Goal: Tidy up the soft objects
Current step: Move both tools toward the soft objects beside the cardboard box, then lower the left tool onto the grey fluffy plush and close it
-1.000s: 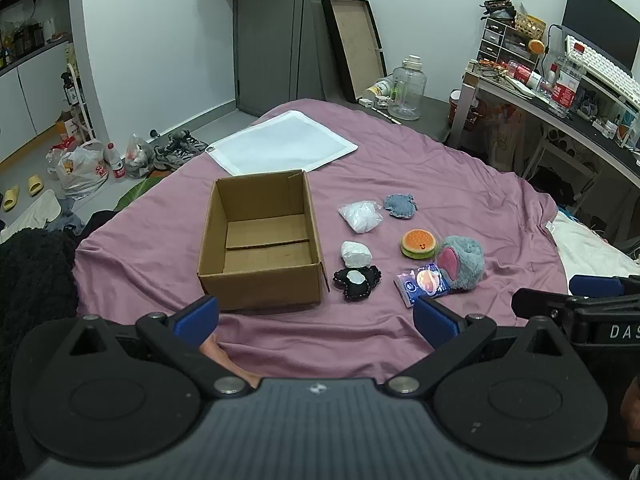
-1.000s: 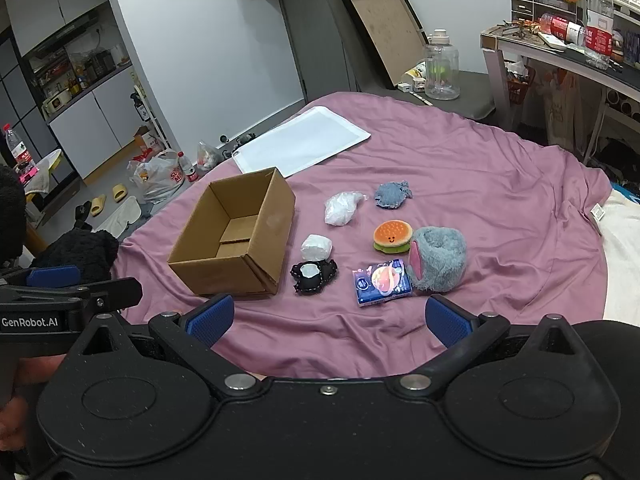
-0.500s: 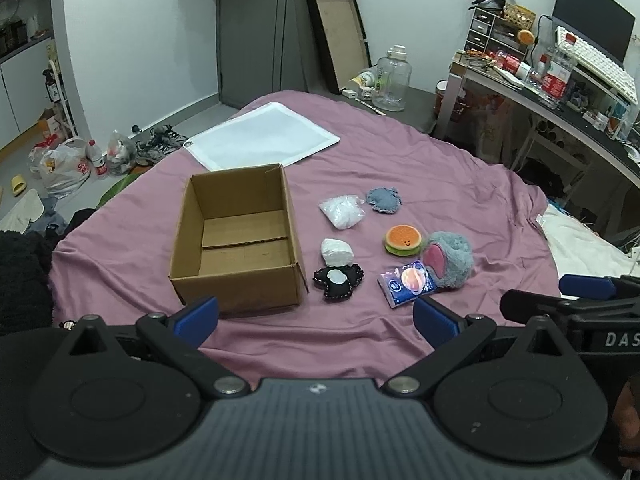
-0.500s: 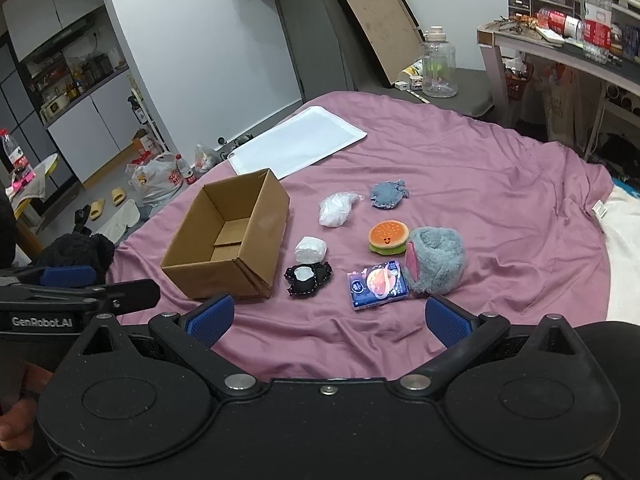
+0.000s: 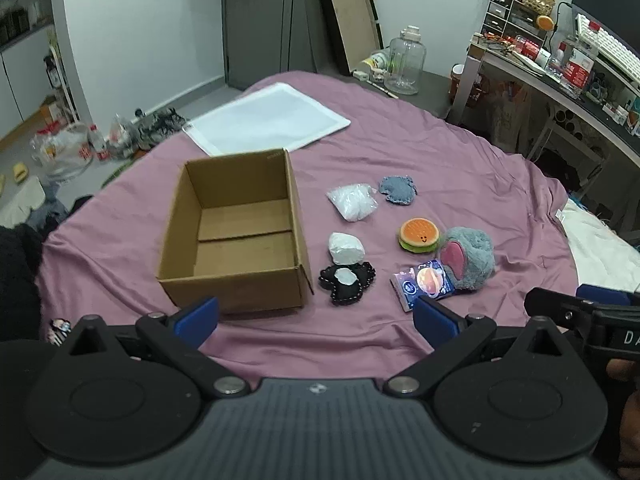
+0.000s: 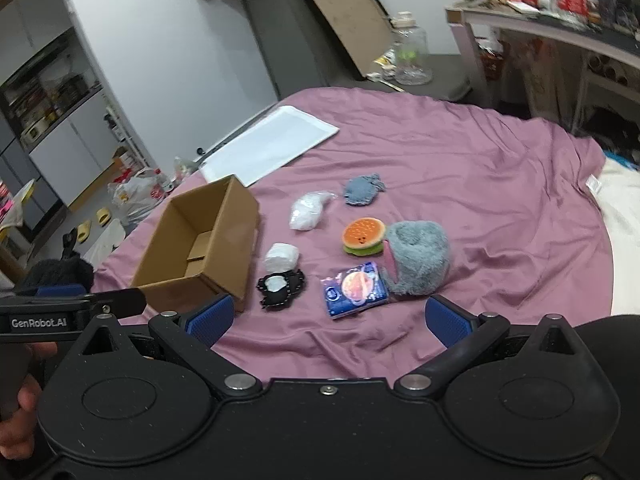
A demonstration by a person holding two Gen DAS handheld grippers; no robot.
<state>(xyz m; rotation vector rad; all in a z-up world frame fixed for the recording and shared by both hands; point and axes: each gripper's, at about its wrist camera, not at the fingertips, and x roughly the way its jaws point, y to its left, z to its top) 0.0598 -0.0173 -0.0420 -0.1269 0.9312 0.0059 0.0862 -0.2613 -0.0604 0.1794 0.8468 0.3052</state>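
Observation:
An open, empty cardboard box sits on the purple bedsheet. To its right lie several soft items: a white pouch, a blue-grey fabric piece, a small white wad, a black heart-shaped plush, an orange burger plush, a blue packet and a grey furry plush. My left gripper is open, held short of the box's near wall. My right gripper is open, just short of the blue packet.
A white flat pad lies on the far part of the bed. A clear jug stands beyond it. A cluttered desk runs along the right. Bags and shoes lie on the floor to the left.
Both grippers have moved forward toward the bed, so the box and soft items look nearer. Nothing was taken hold of; both stay open.

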